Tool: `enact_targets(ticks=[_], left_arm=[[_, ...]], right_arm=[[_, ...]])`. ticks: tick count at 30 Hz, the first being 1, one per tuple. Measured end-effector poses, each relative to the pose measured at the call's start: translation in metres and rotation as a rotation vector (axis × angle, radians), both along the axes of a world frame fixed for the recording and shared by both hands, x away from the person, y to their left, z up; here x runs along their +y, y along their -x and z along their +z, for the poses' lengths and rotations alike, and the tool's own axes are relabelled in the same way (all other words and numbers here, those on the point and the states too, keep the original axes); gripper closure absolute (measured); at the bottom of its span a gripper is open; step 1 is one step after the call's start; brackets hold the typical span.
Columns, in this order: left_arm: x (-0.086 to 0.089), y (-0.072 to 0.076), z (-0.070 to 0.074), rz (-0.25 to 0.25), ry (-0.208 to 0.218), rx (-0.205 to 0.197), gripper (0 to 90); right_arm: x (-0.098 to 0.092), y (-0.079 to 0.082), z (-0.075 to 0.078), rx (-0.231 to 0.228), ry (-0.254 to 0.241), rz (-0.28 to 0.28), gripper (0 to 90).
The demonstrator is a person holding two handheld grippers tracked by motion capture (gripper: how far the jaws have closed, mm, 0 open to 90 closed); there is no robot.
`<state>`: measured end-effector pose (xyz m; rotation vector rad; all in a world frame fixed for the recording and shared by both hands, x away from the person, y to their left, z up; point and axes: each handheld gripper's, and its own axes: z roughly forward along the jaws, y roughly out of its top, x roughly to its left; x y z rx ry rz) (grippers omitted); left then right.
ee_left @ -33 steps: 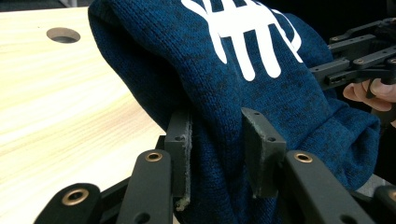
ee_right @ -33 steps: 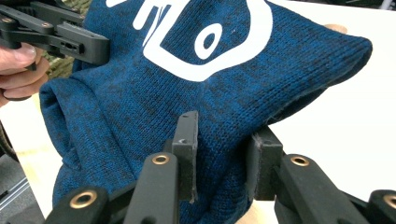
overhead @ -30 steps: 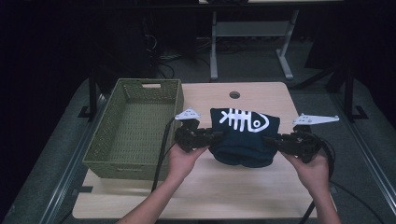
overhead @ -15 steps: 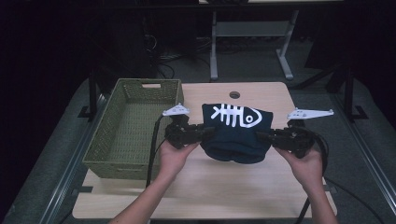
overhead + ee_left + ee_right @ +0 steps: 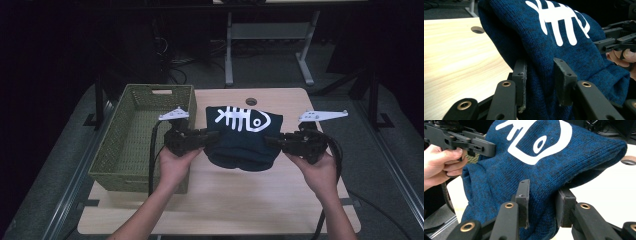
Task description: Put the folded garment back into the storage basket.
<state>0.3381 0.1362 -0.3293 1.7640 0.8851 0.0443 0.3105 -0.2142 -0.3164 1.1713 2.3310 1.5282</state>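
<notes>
A folded dark blue knit sweater with a white fish-skeleton print hangs lifted above the wooden table, held from both sides. My left gripper is shut on the sweater's left edge; thick folds of the sweater fill the space between its jaws. My right gripper is shut on the right edge, its pads pinching the sweater. In the right gripper view the left gripper shows at upper left in a hand. The sweater's lower folds sag below the jaws.
A green woven basket stands on the table's left part, close beside the left hand. A round cable hole sits near the table's far edge. Metal rails run along both table sides; a desk frame stands behind.
Both grippers have carried the sweater leftward, toward the basket, and a little away from the person. Both holds on the sweater stay the same.
</notes>
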Motion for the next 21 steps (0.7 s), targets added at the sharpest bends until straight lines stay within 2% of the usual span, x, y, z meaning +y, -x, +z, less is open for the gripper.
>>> enact_targets(ticks=[11,21], left_arm=[[0.020,-0.001,0.005,0.034,0.018,0.000,65.8],[0.036,0.002,0.008,0.050,0.017,-0.010,65.8]], right_arm=[[0.018,-0.007,0.005,0.010,-0.018,0.037,67.5],[0.033,-0.012,0.006,0.011,-0.030,0.059,67.5]])
